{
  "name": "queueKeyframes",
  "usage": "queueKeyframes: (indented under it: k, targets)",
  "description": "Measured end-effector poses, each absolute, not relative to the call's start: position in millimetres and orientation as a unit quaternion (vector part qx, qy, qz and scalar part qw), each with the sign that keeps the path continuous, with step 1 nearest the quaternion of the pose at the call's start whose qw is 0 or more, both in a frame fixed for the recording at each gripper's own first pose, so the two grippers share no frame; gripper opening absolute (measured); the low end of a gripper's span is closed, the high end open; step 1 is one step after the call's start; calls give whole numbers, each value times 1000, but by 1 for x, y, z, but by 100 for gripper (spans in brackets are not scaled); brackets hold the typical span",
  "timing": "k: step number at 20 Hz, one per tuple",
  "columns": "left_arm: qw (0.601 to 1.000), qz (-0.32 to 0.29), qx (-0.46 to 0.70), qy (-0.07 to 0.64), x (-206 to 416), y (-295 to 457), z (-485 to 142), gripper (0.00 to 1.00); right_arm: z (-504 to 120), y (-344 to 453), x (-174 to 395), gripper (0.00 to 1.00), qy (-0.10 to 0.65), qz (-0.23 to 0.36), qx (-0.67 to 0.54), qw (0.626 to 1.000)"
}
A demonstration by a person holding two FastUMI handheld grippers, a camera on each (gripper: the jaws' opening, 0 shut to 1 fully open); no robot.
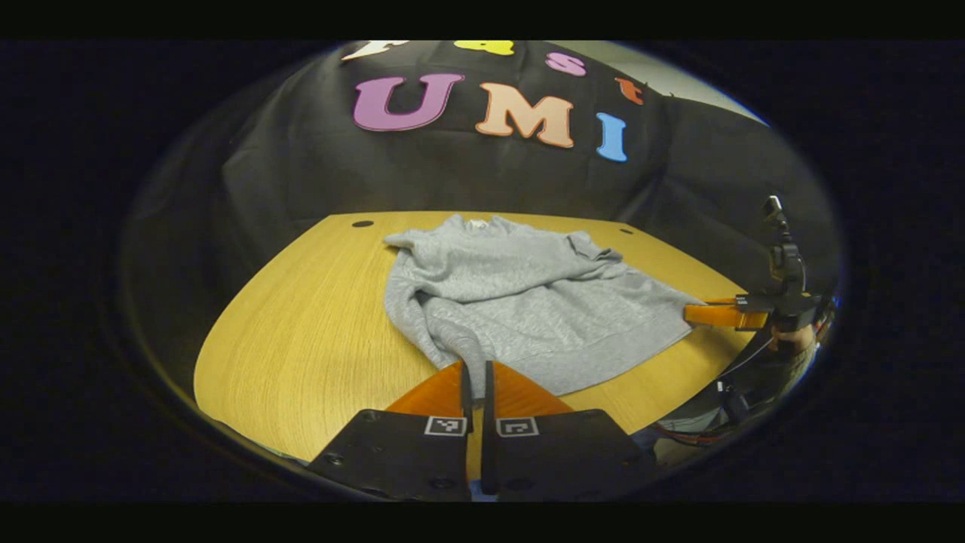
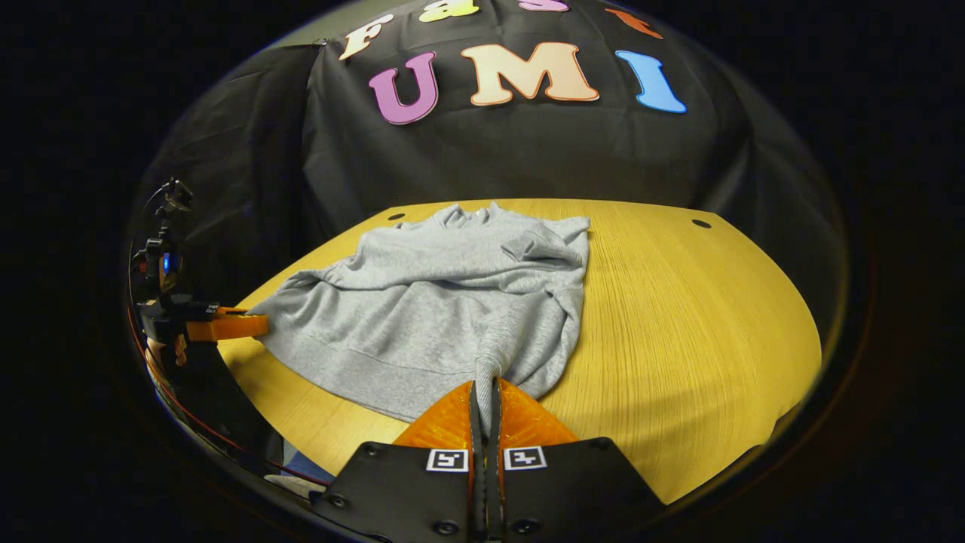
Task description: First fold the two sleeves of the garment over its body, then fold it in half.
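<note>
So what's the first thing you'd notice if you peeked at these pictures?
A gray sweater lies rumpled in the middle of a yellow wooden table, with its sleeves already folded in over its body. The left gripper and the right gripper each pinch the sweater's near hem at a corner, both shut tight on the cloth.

One grey sweatshirt [image 1: 520, 302], one wooden table [image 1: 301, 347], and two hand-held grippers: left [image 1: 475, 369], right [image 2: 486, 385].
</note>
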State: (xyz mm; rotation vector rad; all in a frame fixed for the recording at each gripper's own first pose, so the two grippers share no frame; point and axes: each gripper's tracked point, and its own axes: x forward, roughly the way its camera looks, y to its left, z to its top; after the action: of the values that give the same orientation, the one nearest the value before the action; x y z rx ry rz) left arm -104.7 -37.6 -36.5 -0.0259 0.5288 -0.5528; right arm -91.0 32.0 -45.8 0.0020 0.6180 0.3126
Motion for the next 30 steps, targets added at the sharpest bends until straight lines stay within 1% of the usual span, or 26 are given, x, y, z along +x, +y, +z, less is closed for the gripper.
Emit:
queueKeyframes:
  k: [1, 8, 11, 17, 20, 25, 30]
  targets:
    - [929, -274, -17, 247, -100, -40, -26, 1, -39, 34, -88, 3, 297, 158, 0, 942]
    - [938, -282, -79, 184, -55, -63, 27, 0, 20, 45, -34, 3, 240, 164, -14, 957]
    - [940, -281, -101, 164, -31, -68, 46, 0, 32, 47, -12, 3, 237, 170, -3, 956]
    - [941, -271, -131, 154, 25, -71, 67, 0, 46, 48, 39, 3, 243, 169, 19, 955]
    - [942, -262, -133, 164, 54, -76, 63, 0, 49, 51, 66, 3, 251, 169, 49, 952]
    - [947, -240, -123, 175, 100, -87, 51, 1, 31, 52, 106, 2, 275, 165, 87, 943]
    - [952, -209, -112, 193, 139, -97, 25, 0, -8, 51, 142, 3, 316, 152, 126, 928]
